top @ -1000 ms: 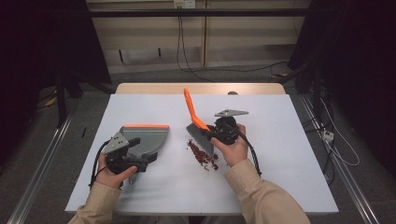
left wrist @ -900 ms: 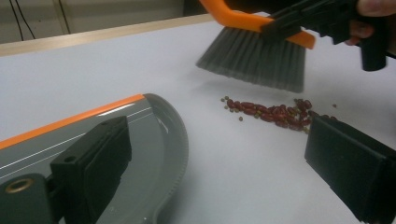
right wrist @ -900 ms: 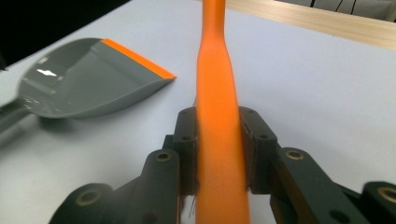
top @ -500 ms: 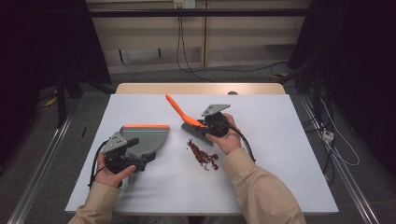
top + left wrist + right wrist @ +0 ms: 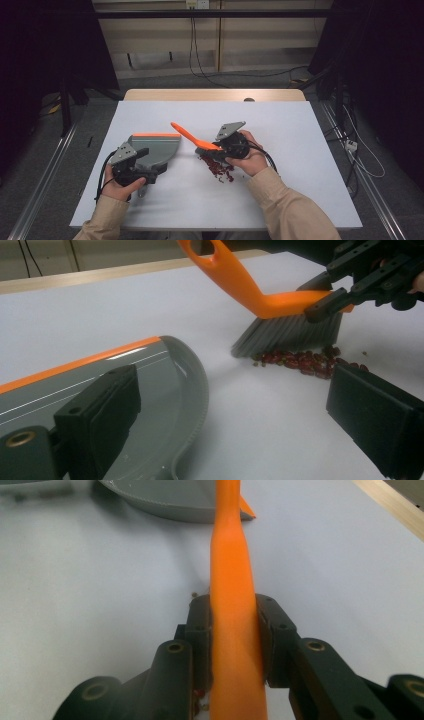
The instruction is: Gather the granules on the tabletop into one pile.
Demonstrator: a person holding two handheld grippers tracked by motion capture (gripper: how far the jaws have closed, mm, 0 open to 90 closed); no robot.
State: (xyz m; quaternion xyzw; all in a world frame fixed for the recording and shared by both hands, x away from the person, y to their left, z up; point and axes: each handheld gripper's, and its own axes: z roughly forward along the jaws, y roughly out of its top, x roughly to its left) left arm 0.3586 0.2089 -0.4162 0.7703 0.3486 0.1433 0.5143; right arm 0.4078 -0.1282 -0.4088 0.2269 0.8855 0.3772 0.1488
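Right gripper (image 5: 220, 145) is clamped on the orange brush (image 5: 192, 137), both jaws pressing its handle in the right gripper view; bristles sit on the white table (image 5: 300, 150) touching the red beans (image 5: 217, 167), handle tilted toward 10 o'clock. Left gripper (image 5: 142, 162) holds the grey dustpan (image 5: 157, 147) at 9 o'clock of the beans, apart from them, one jaw on the pan, the other beside its rim
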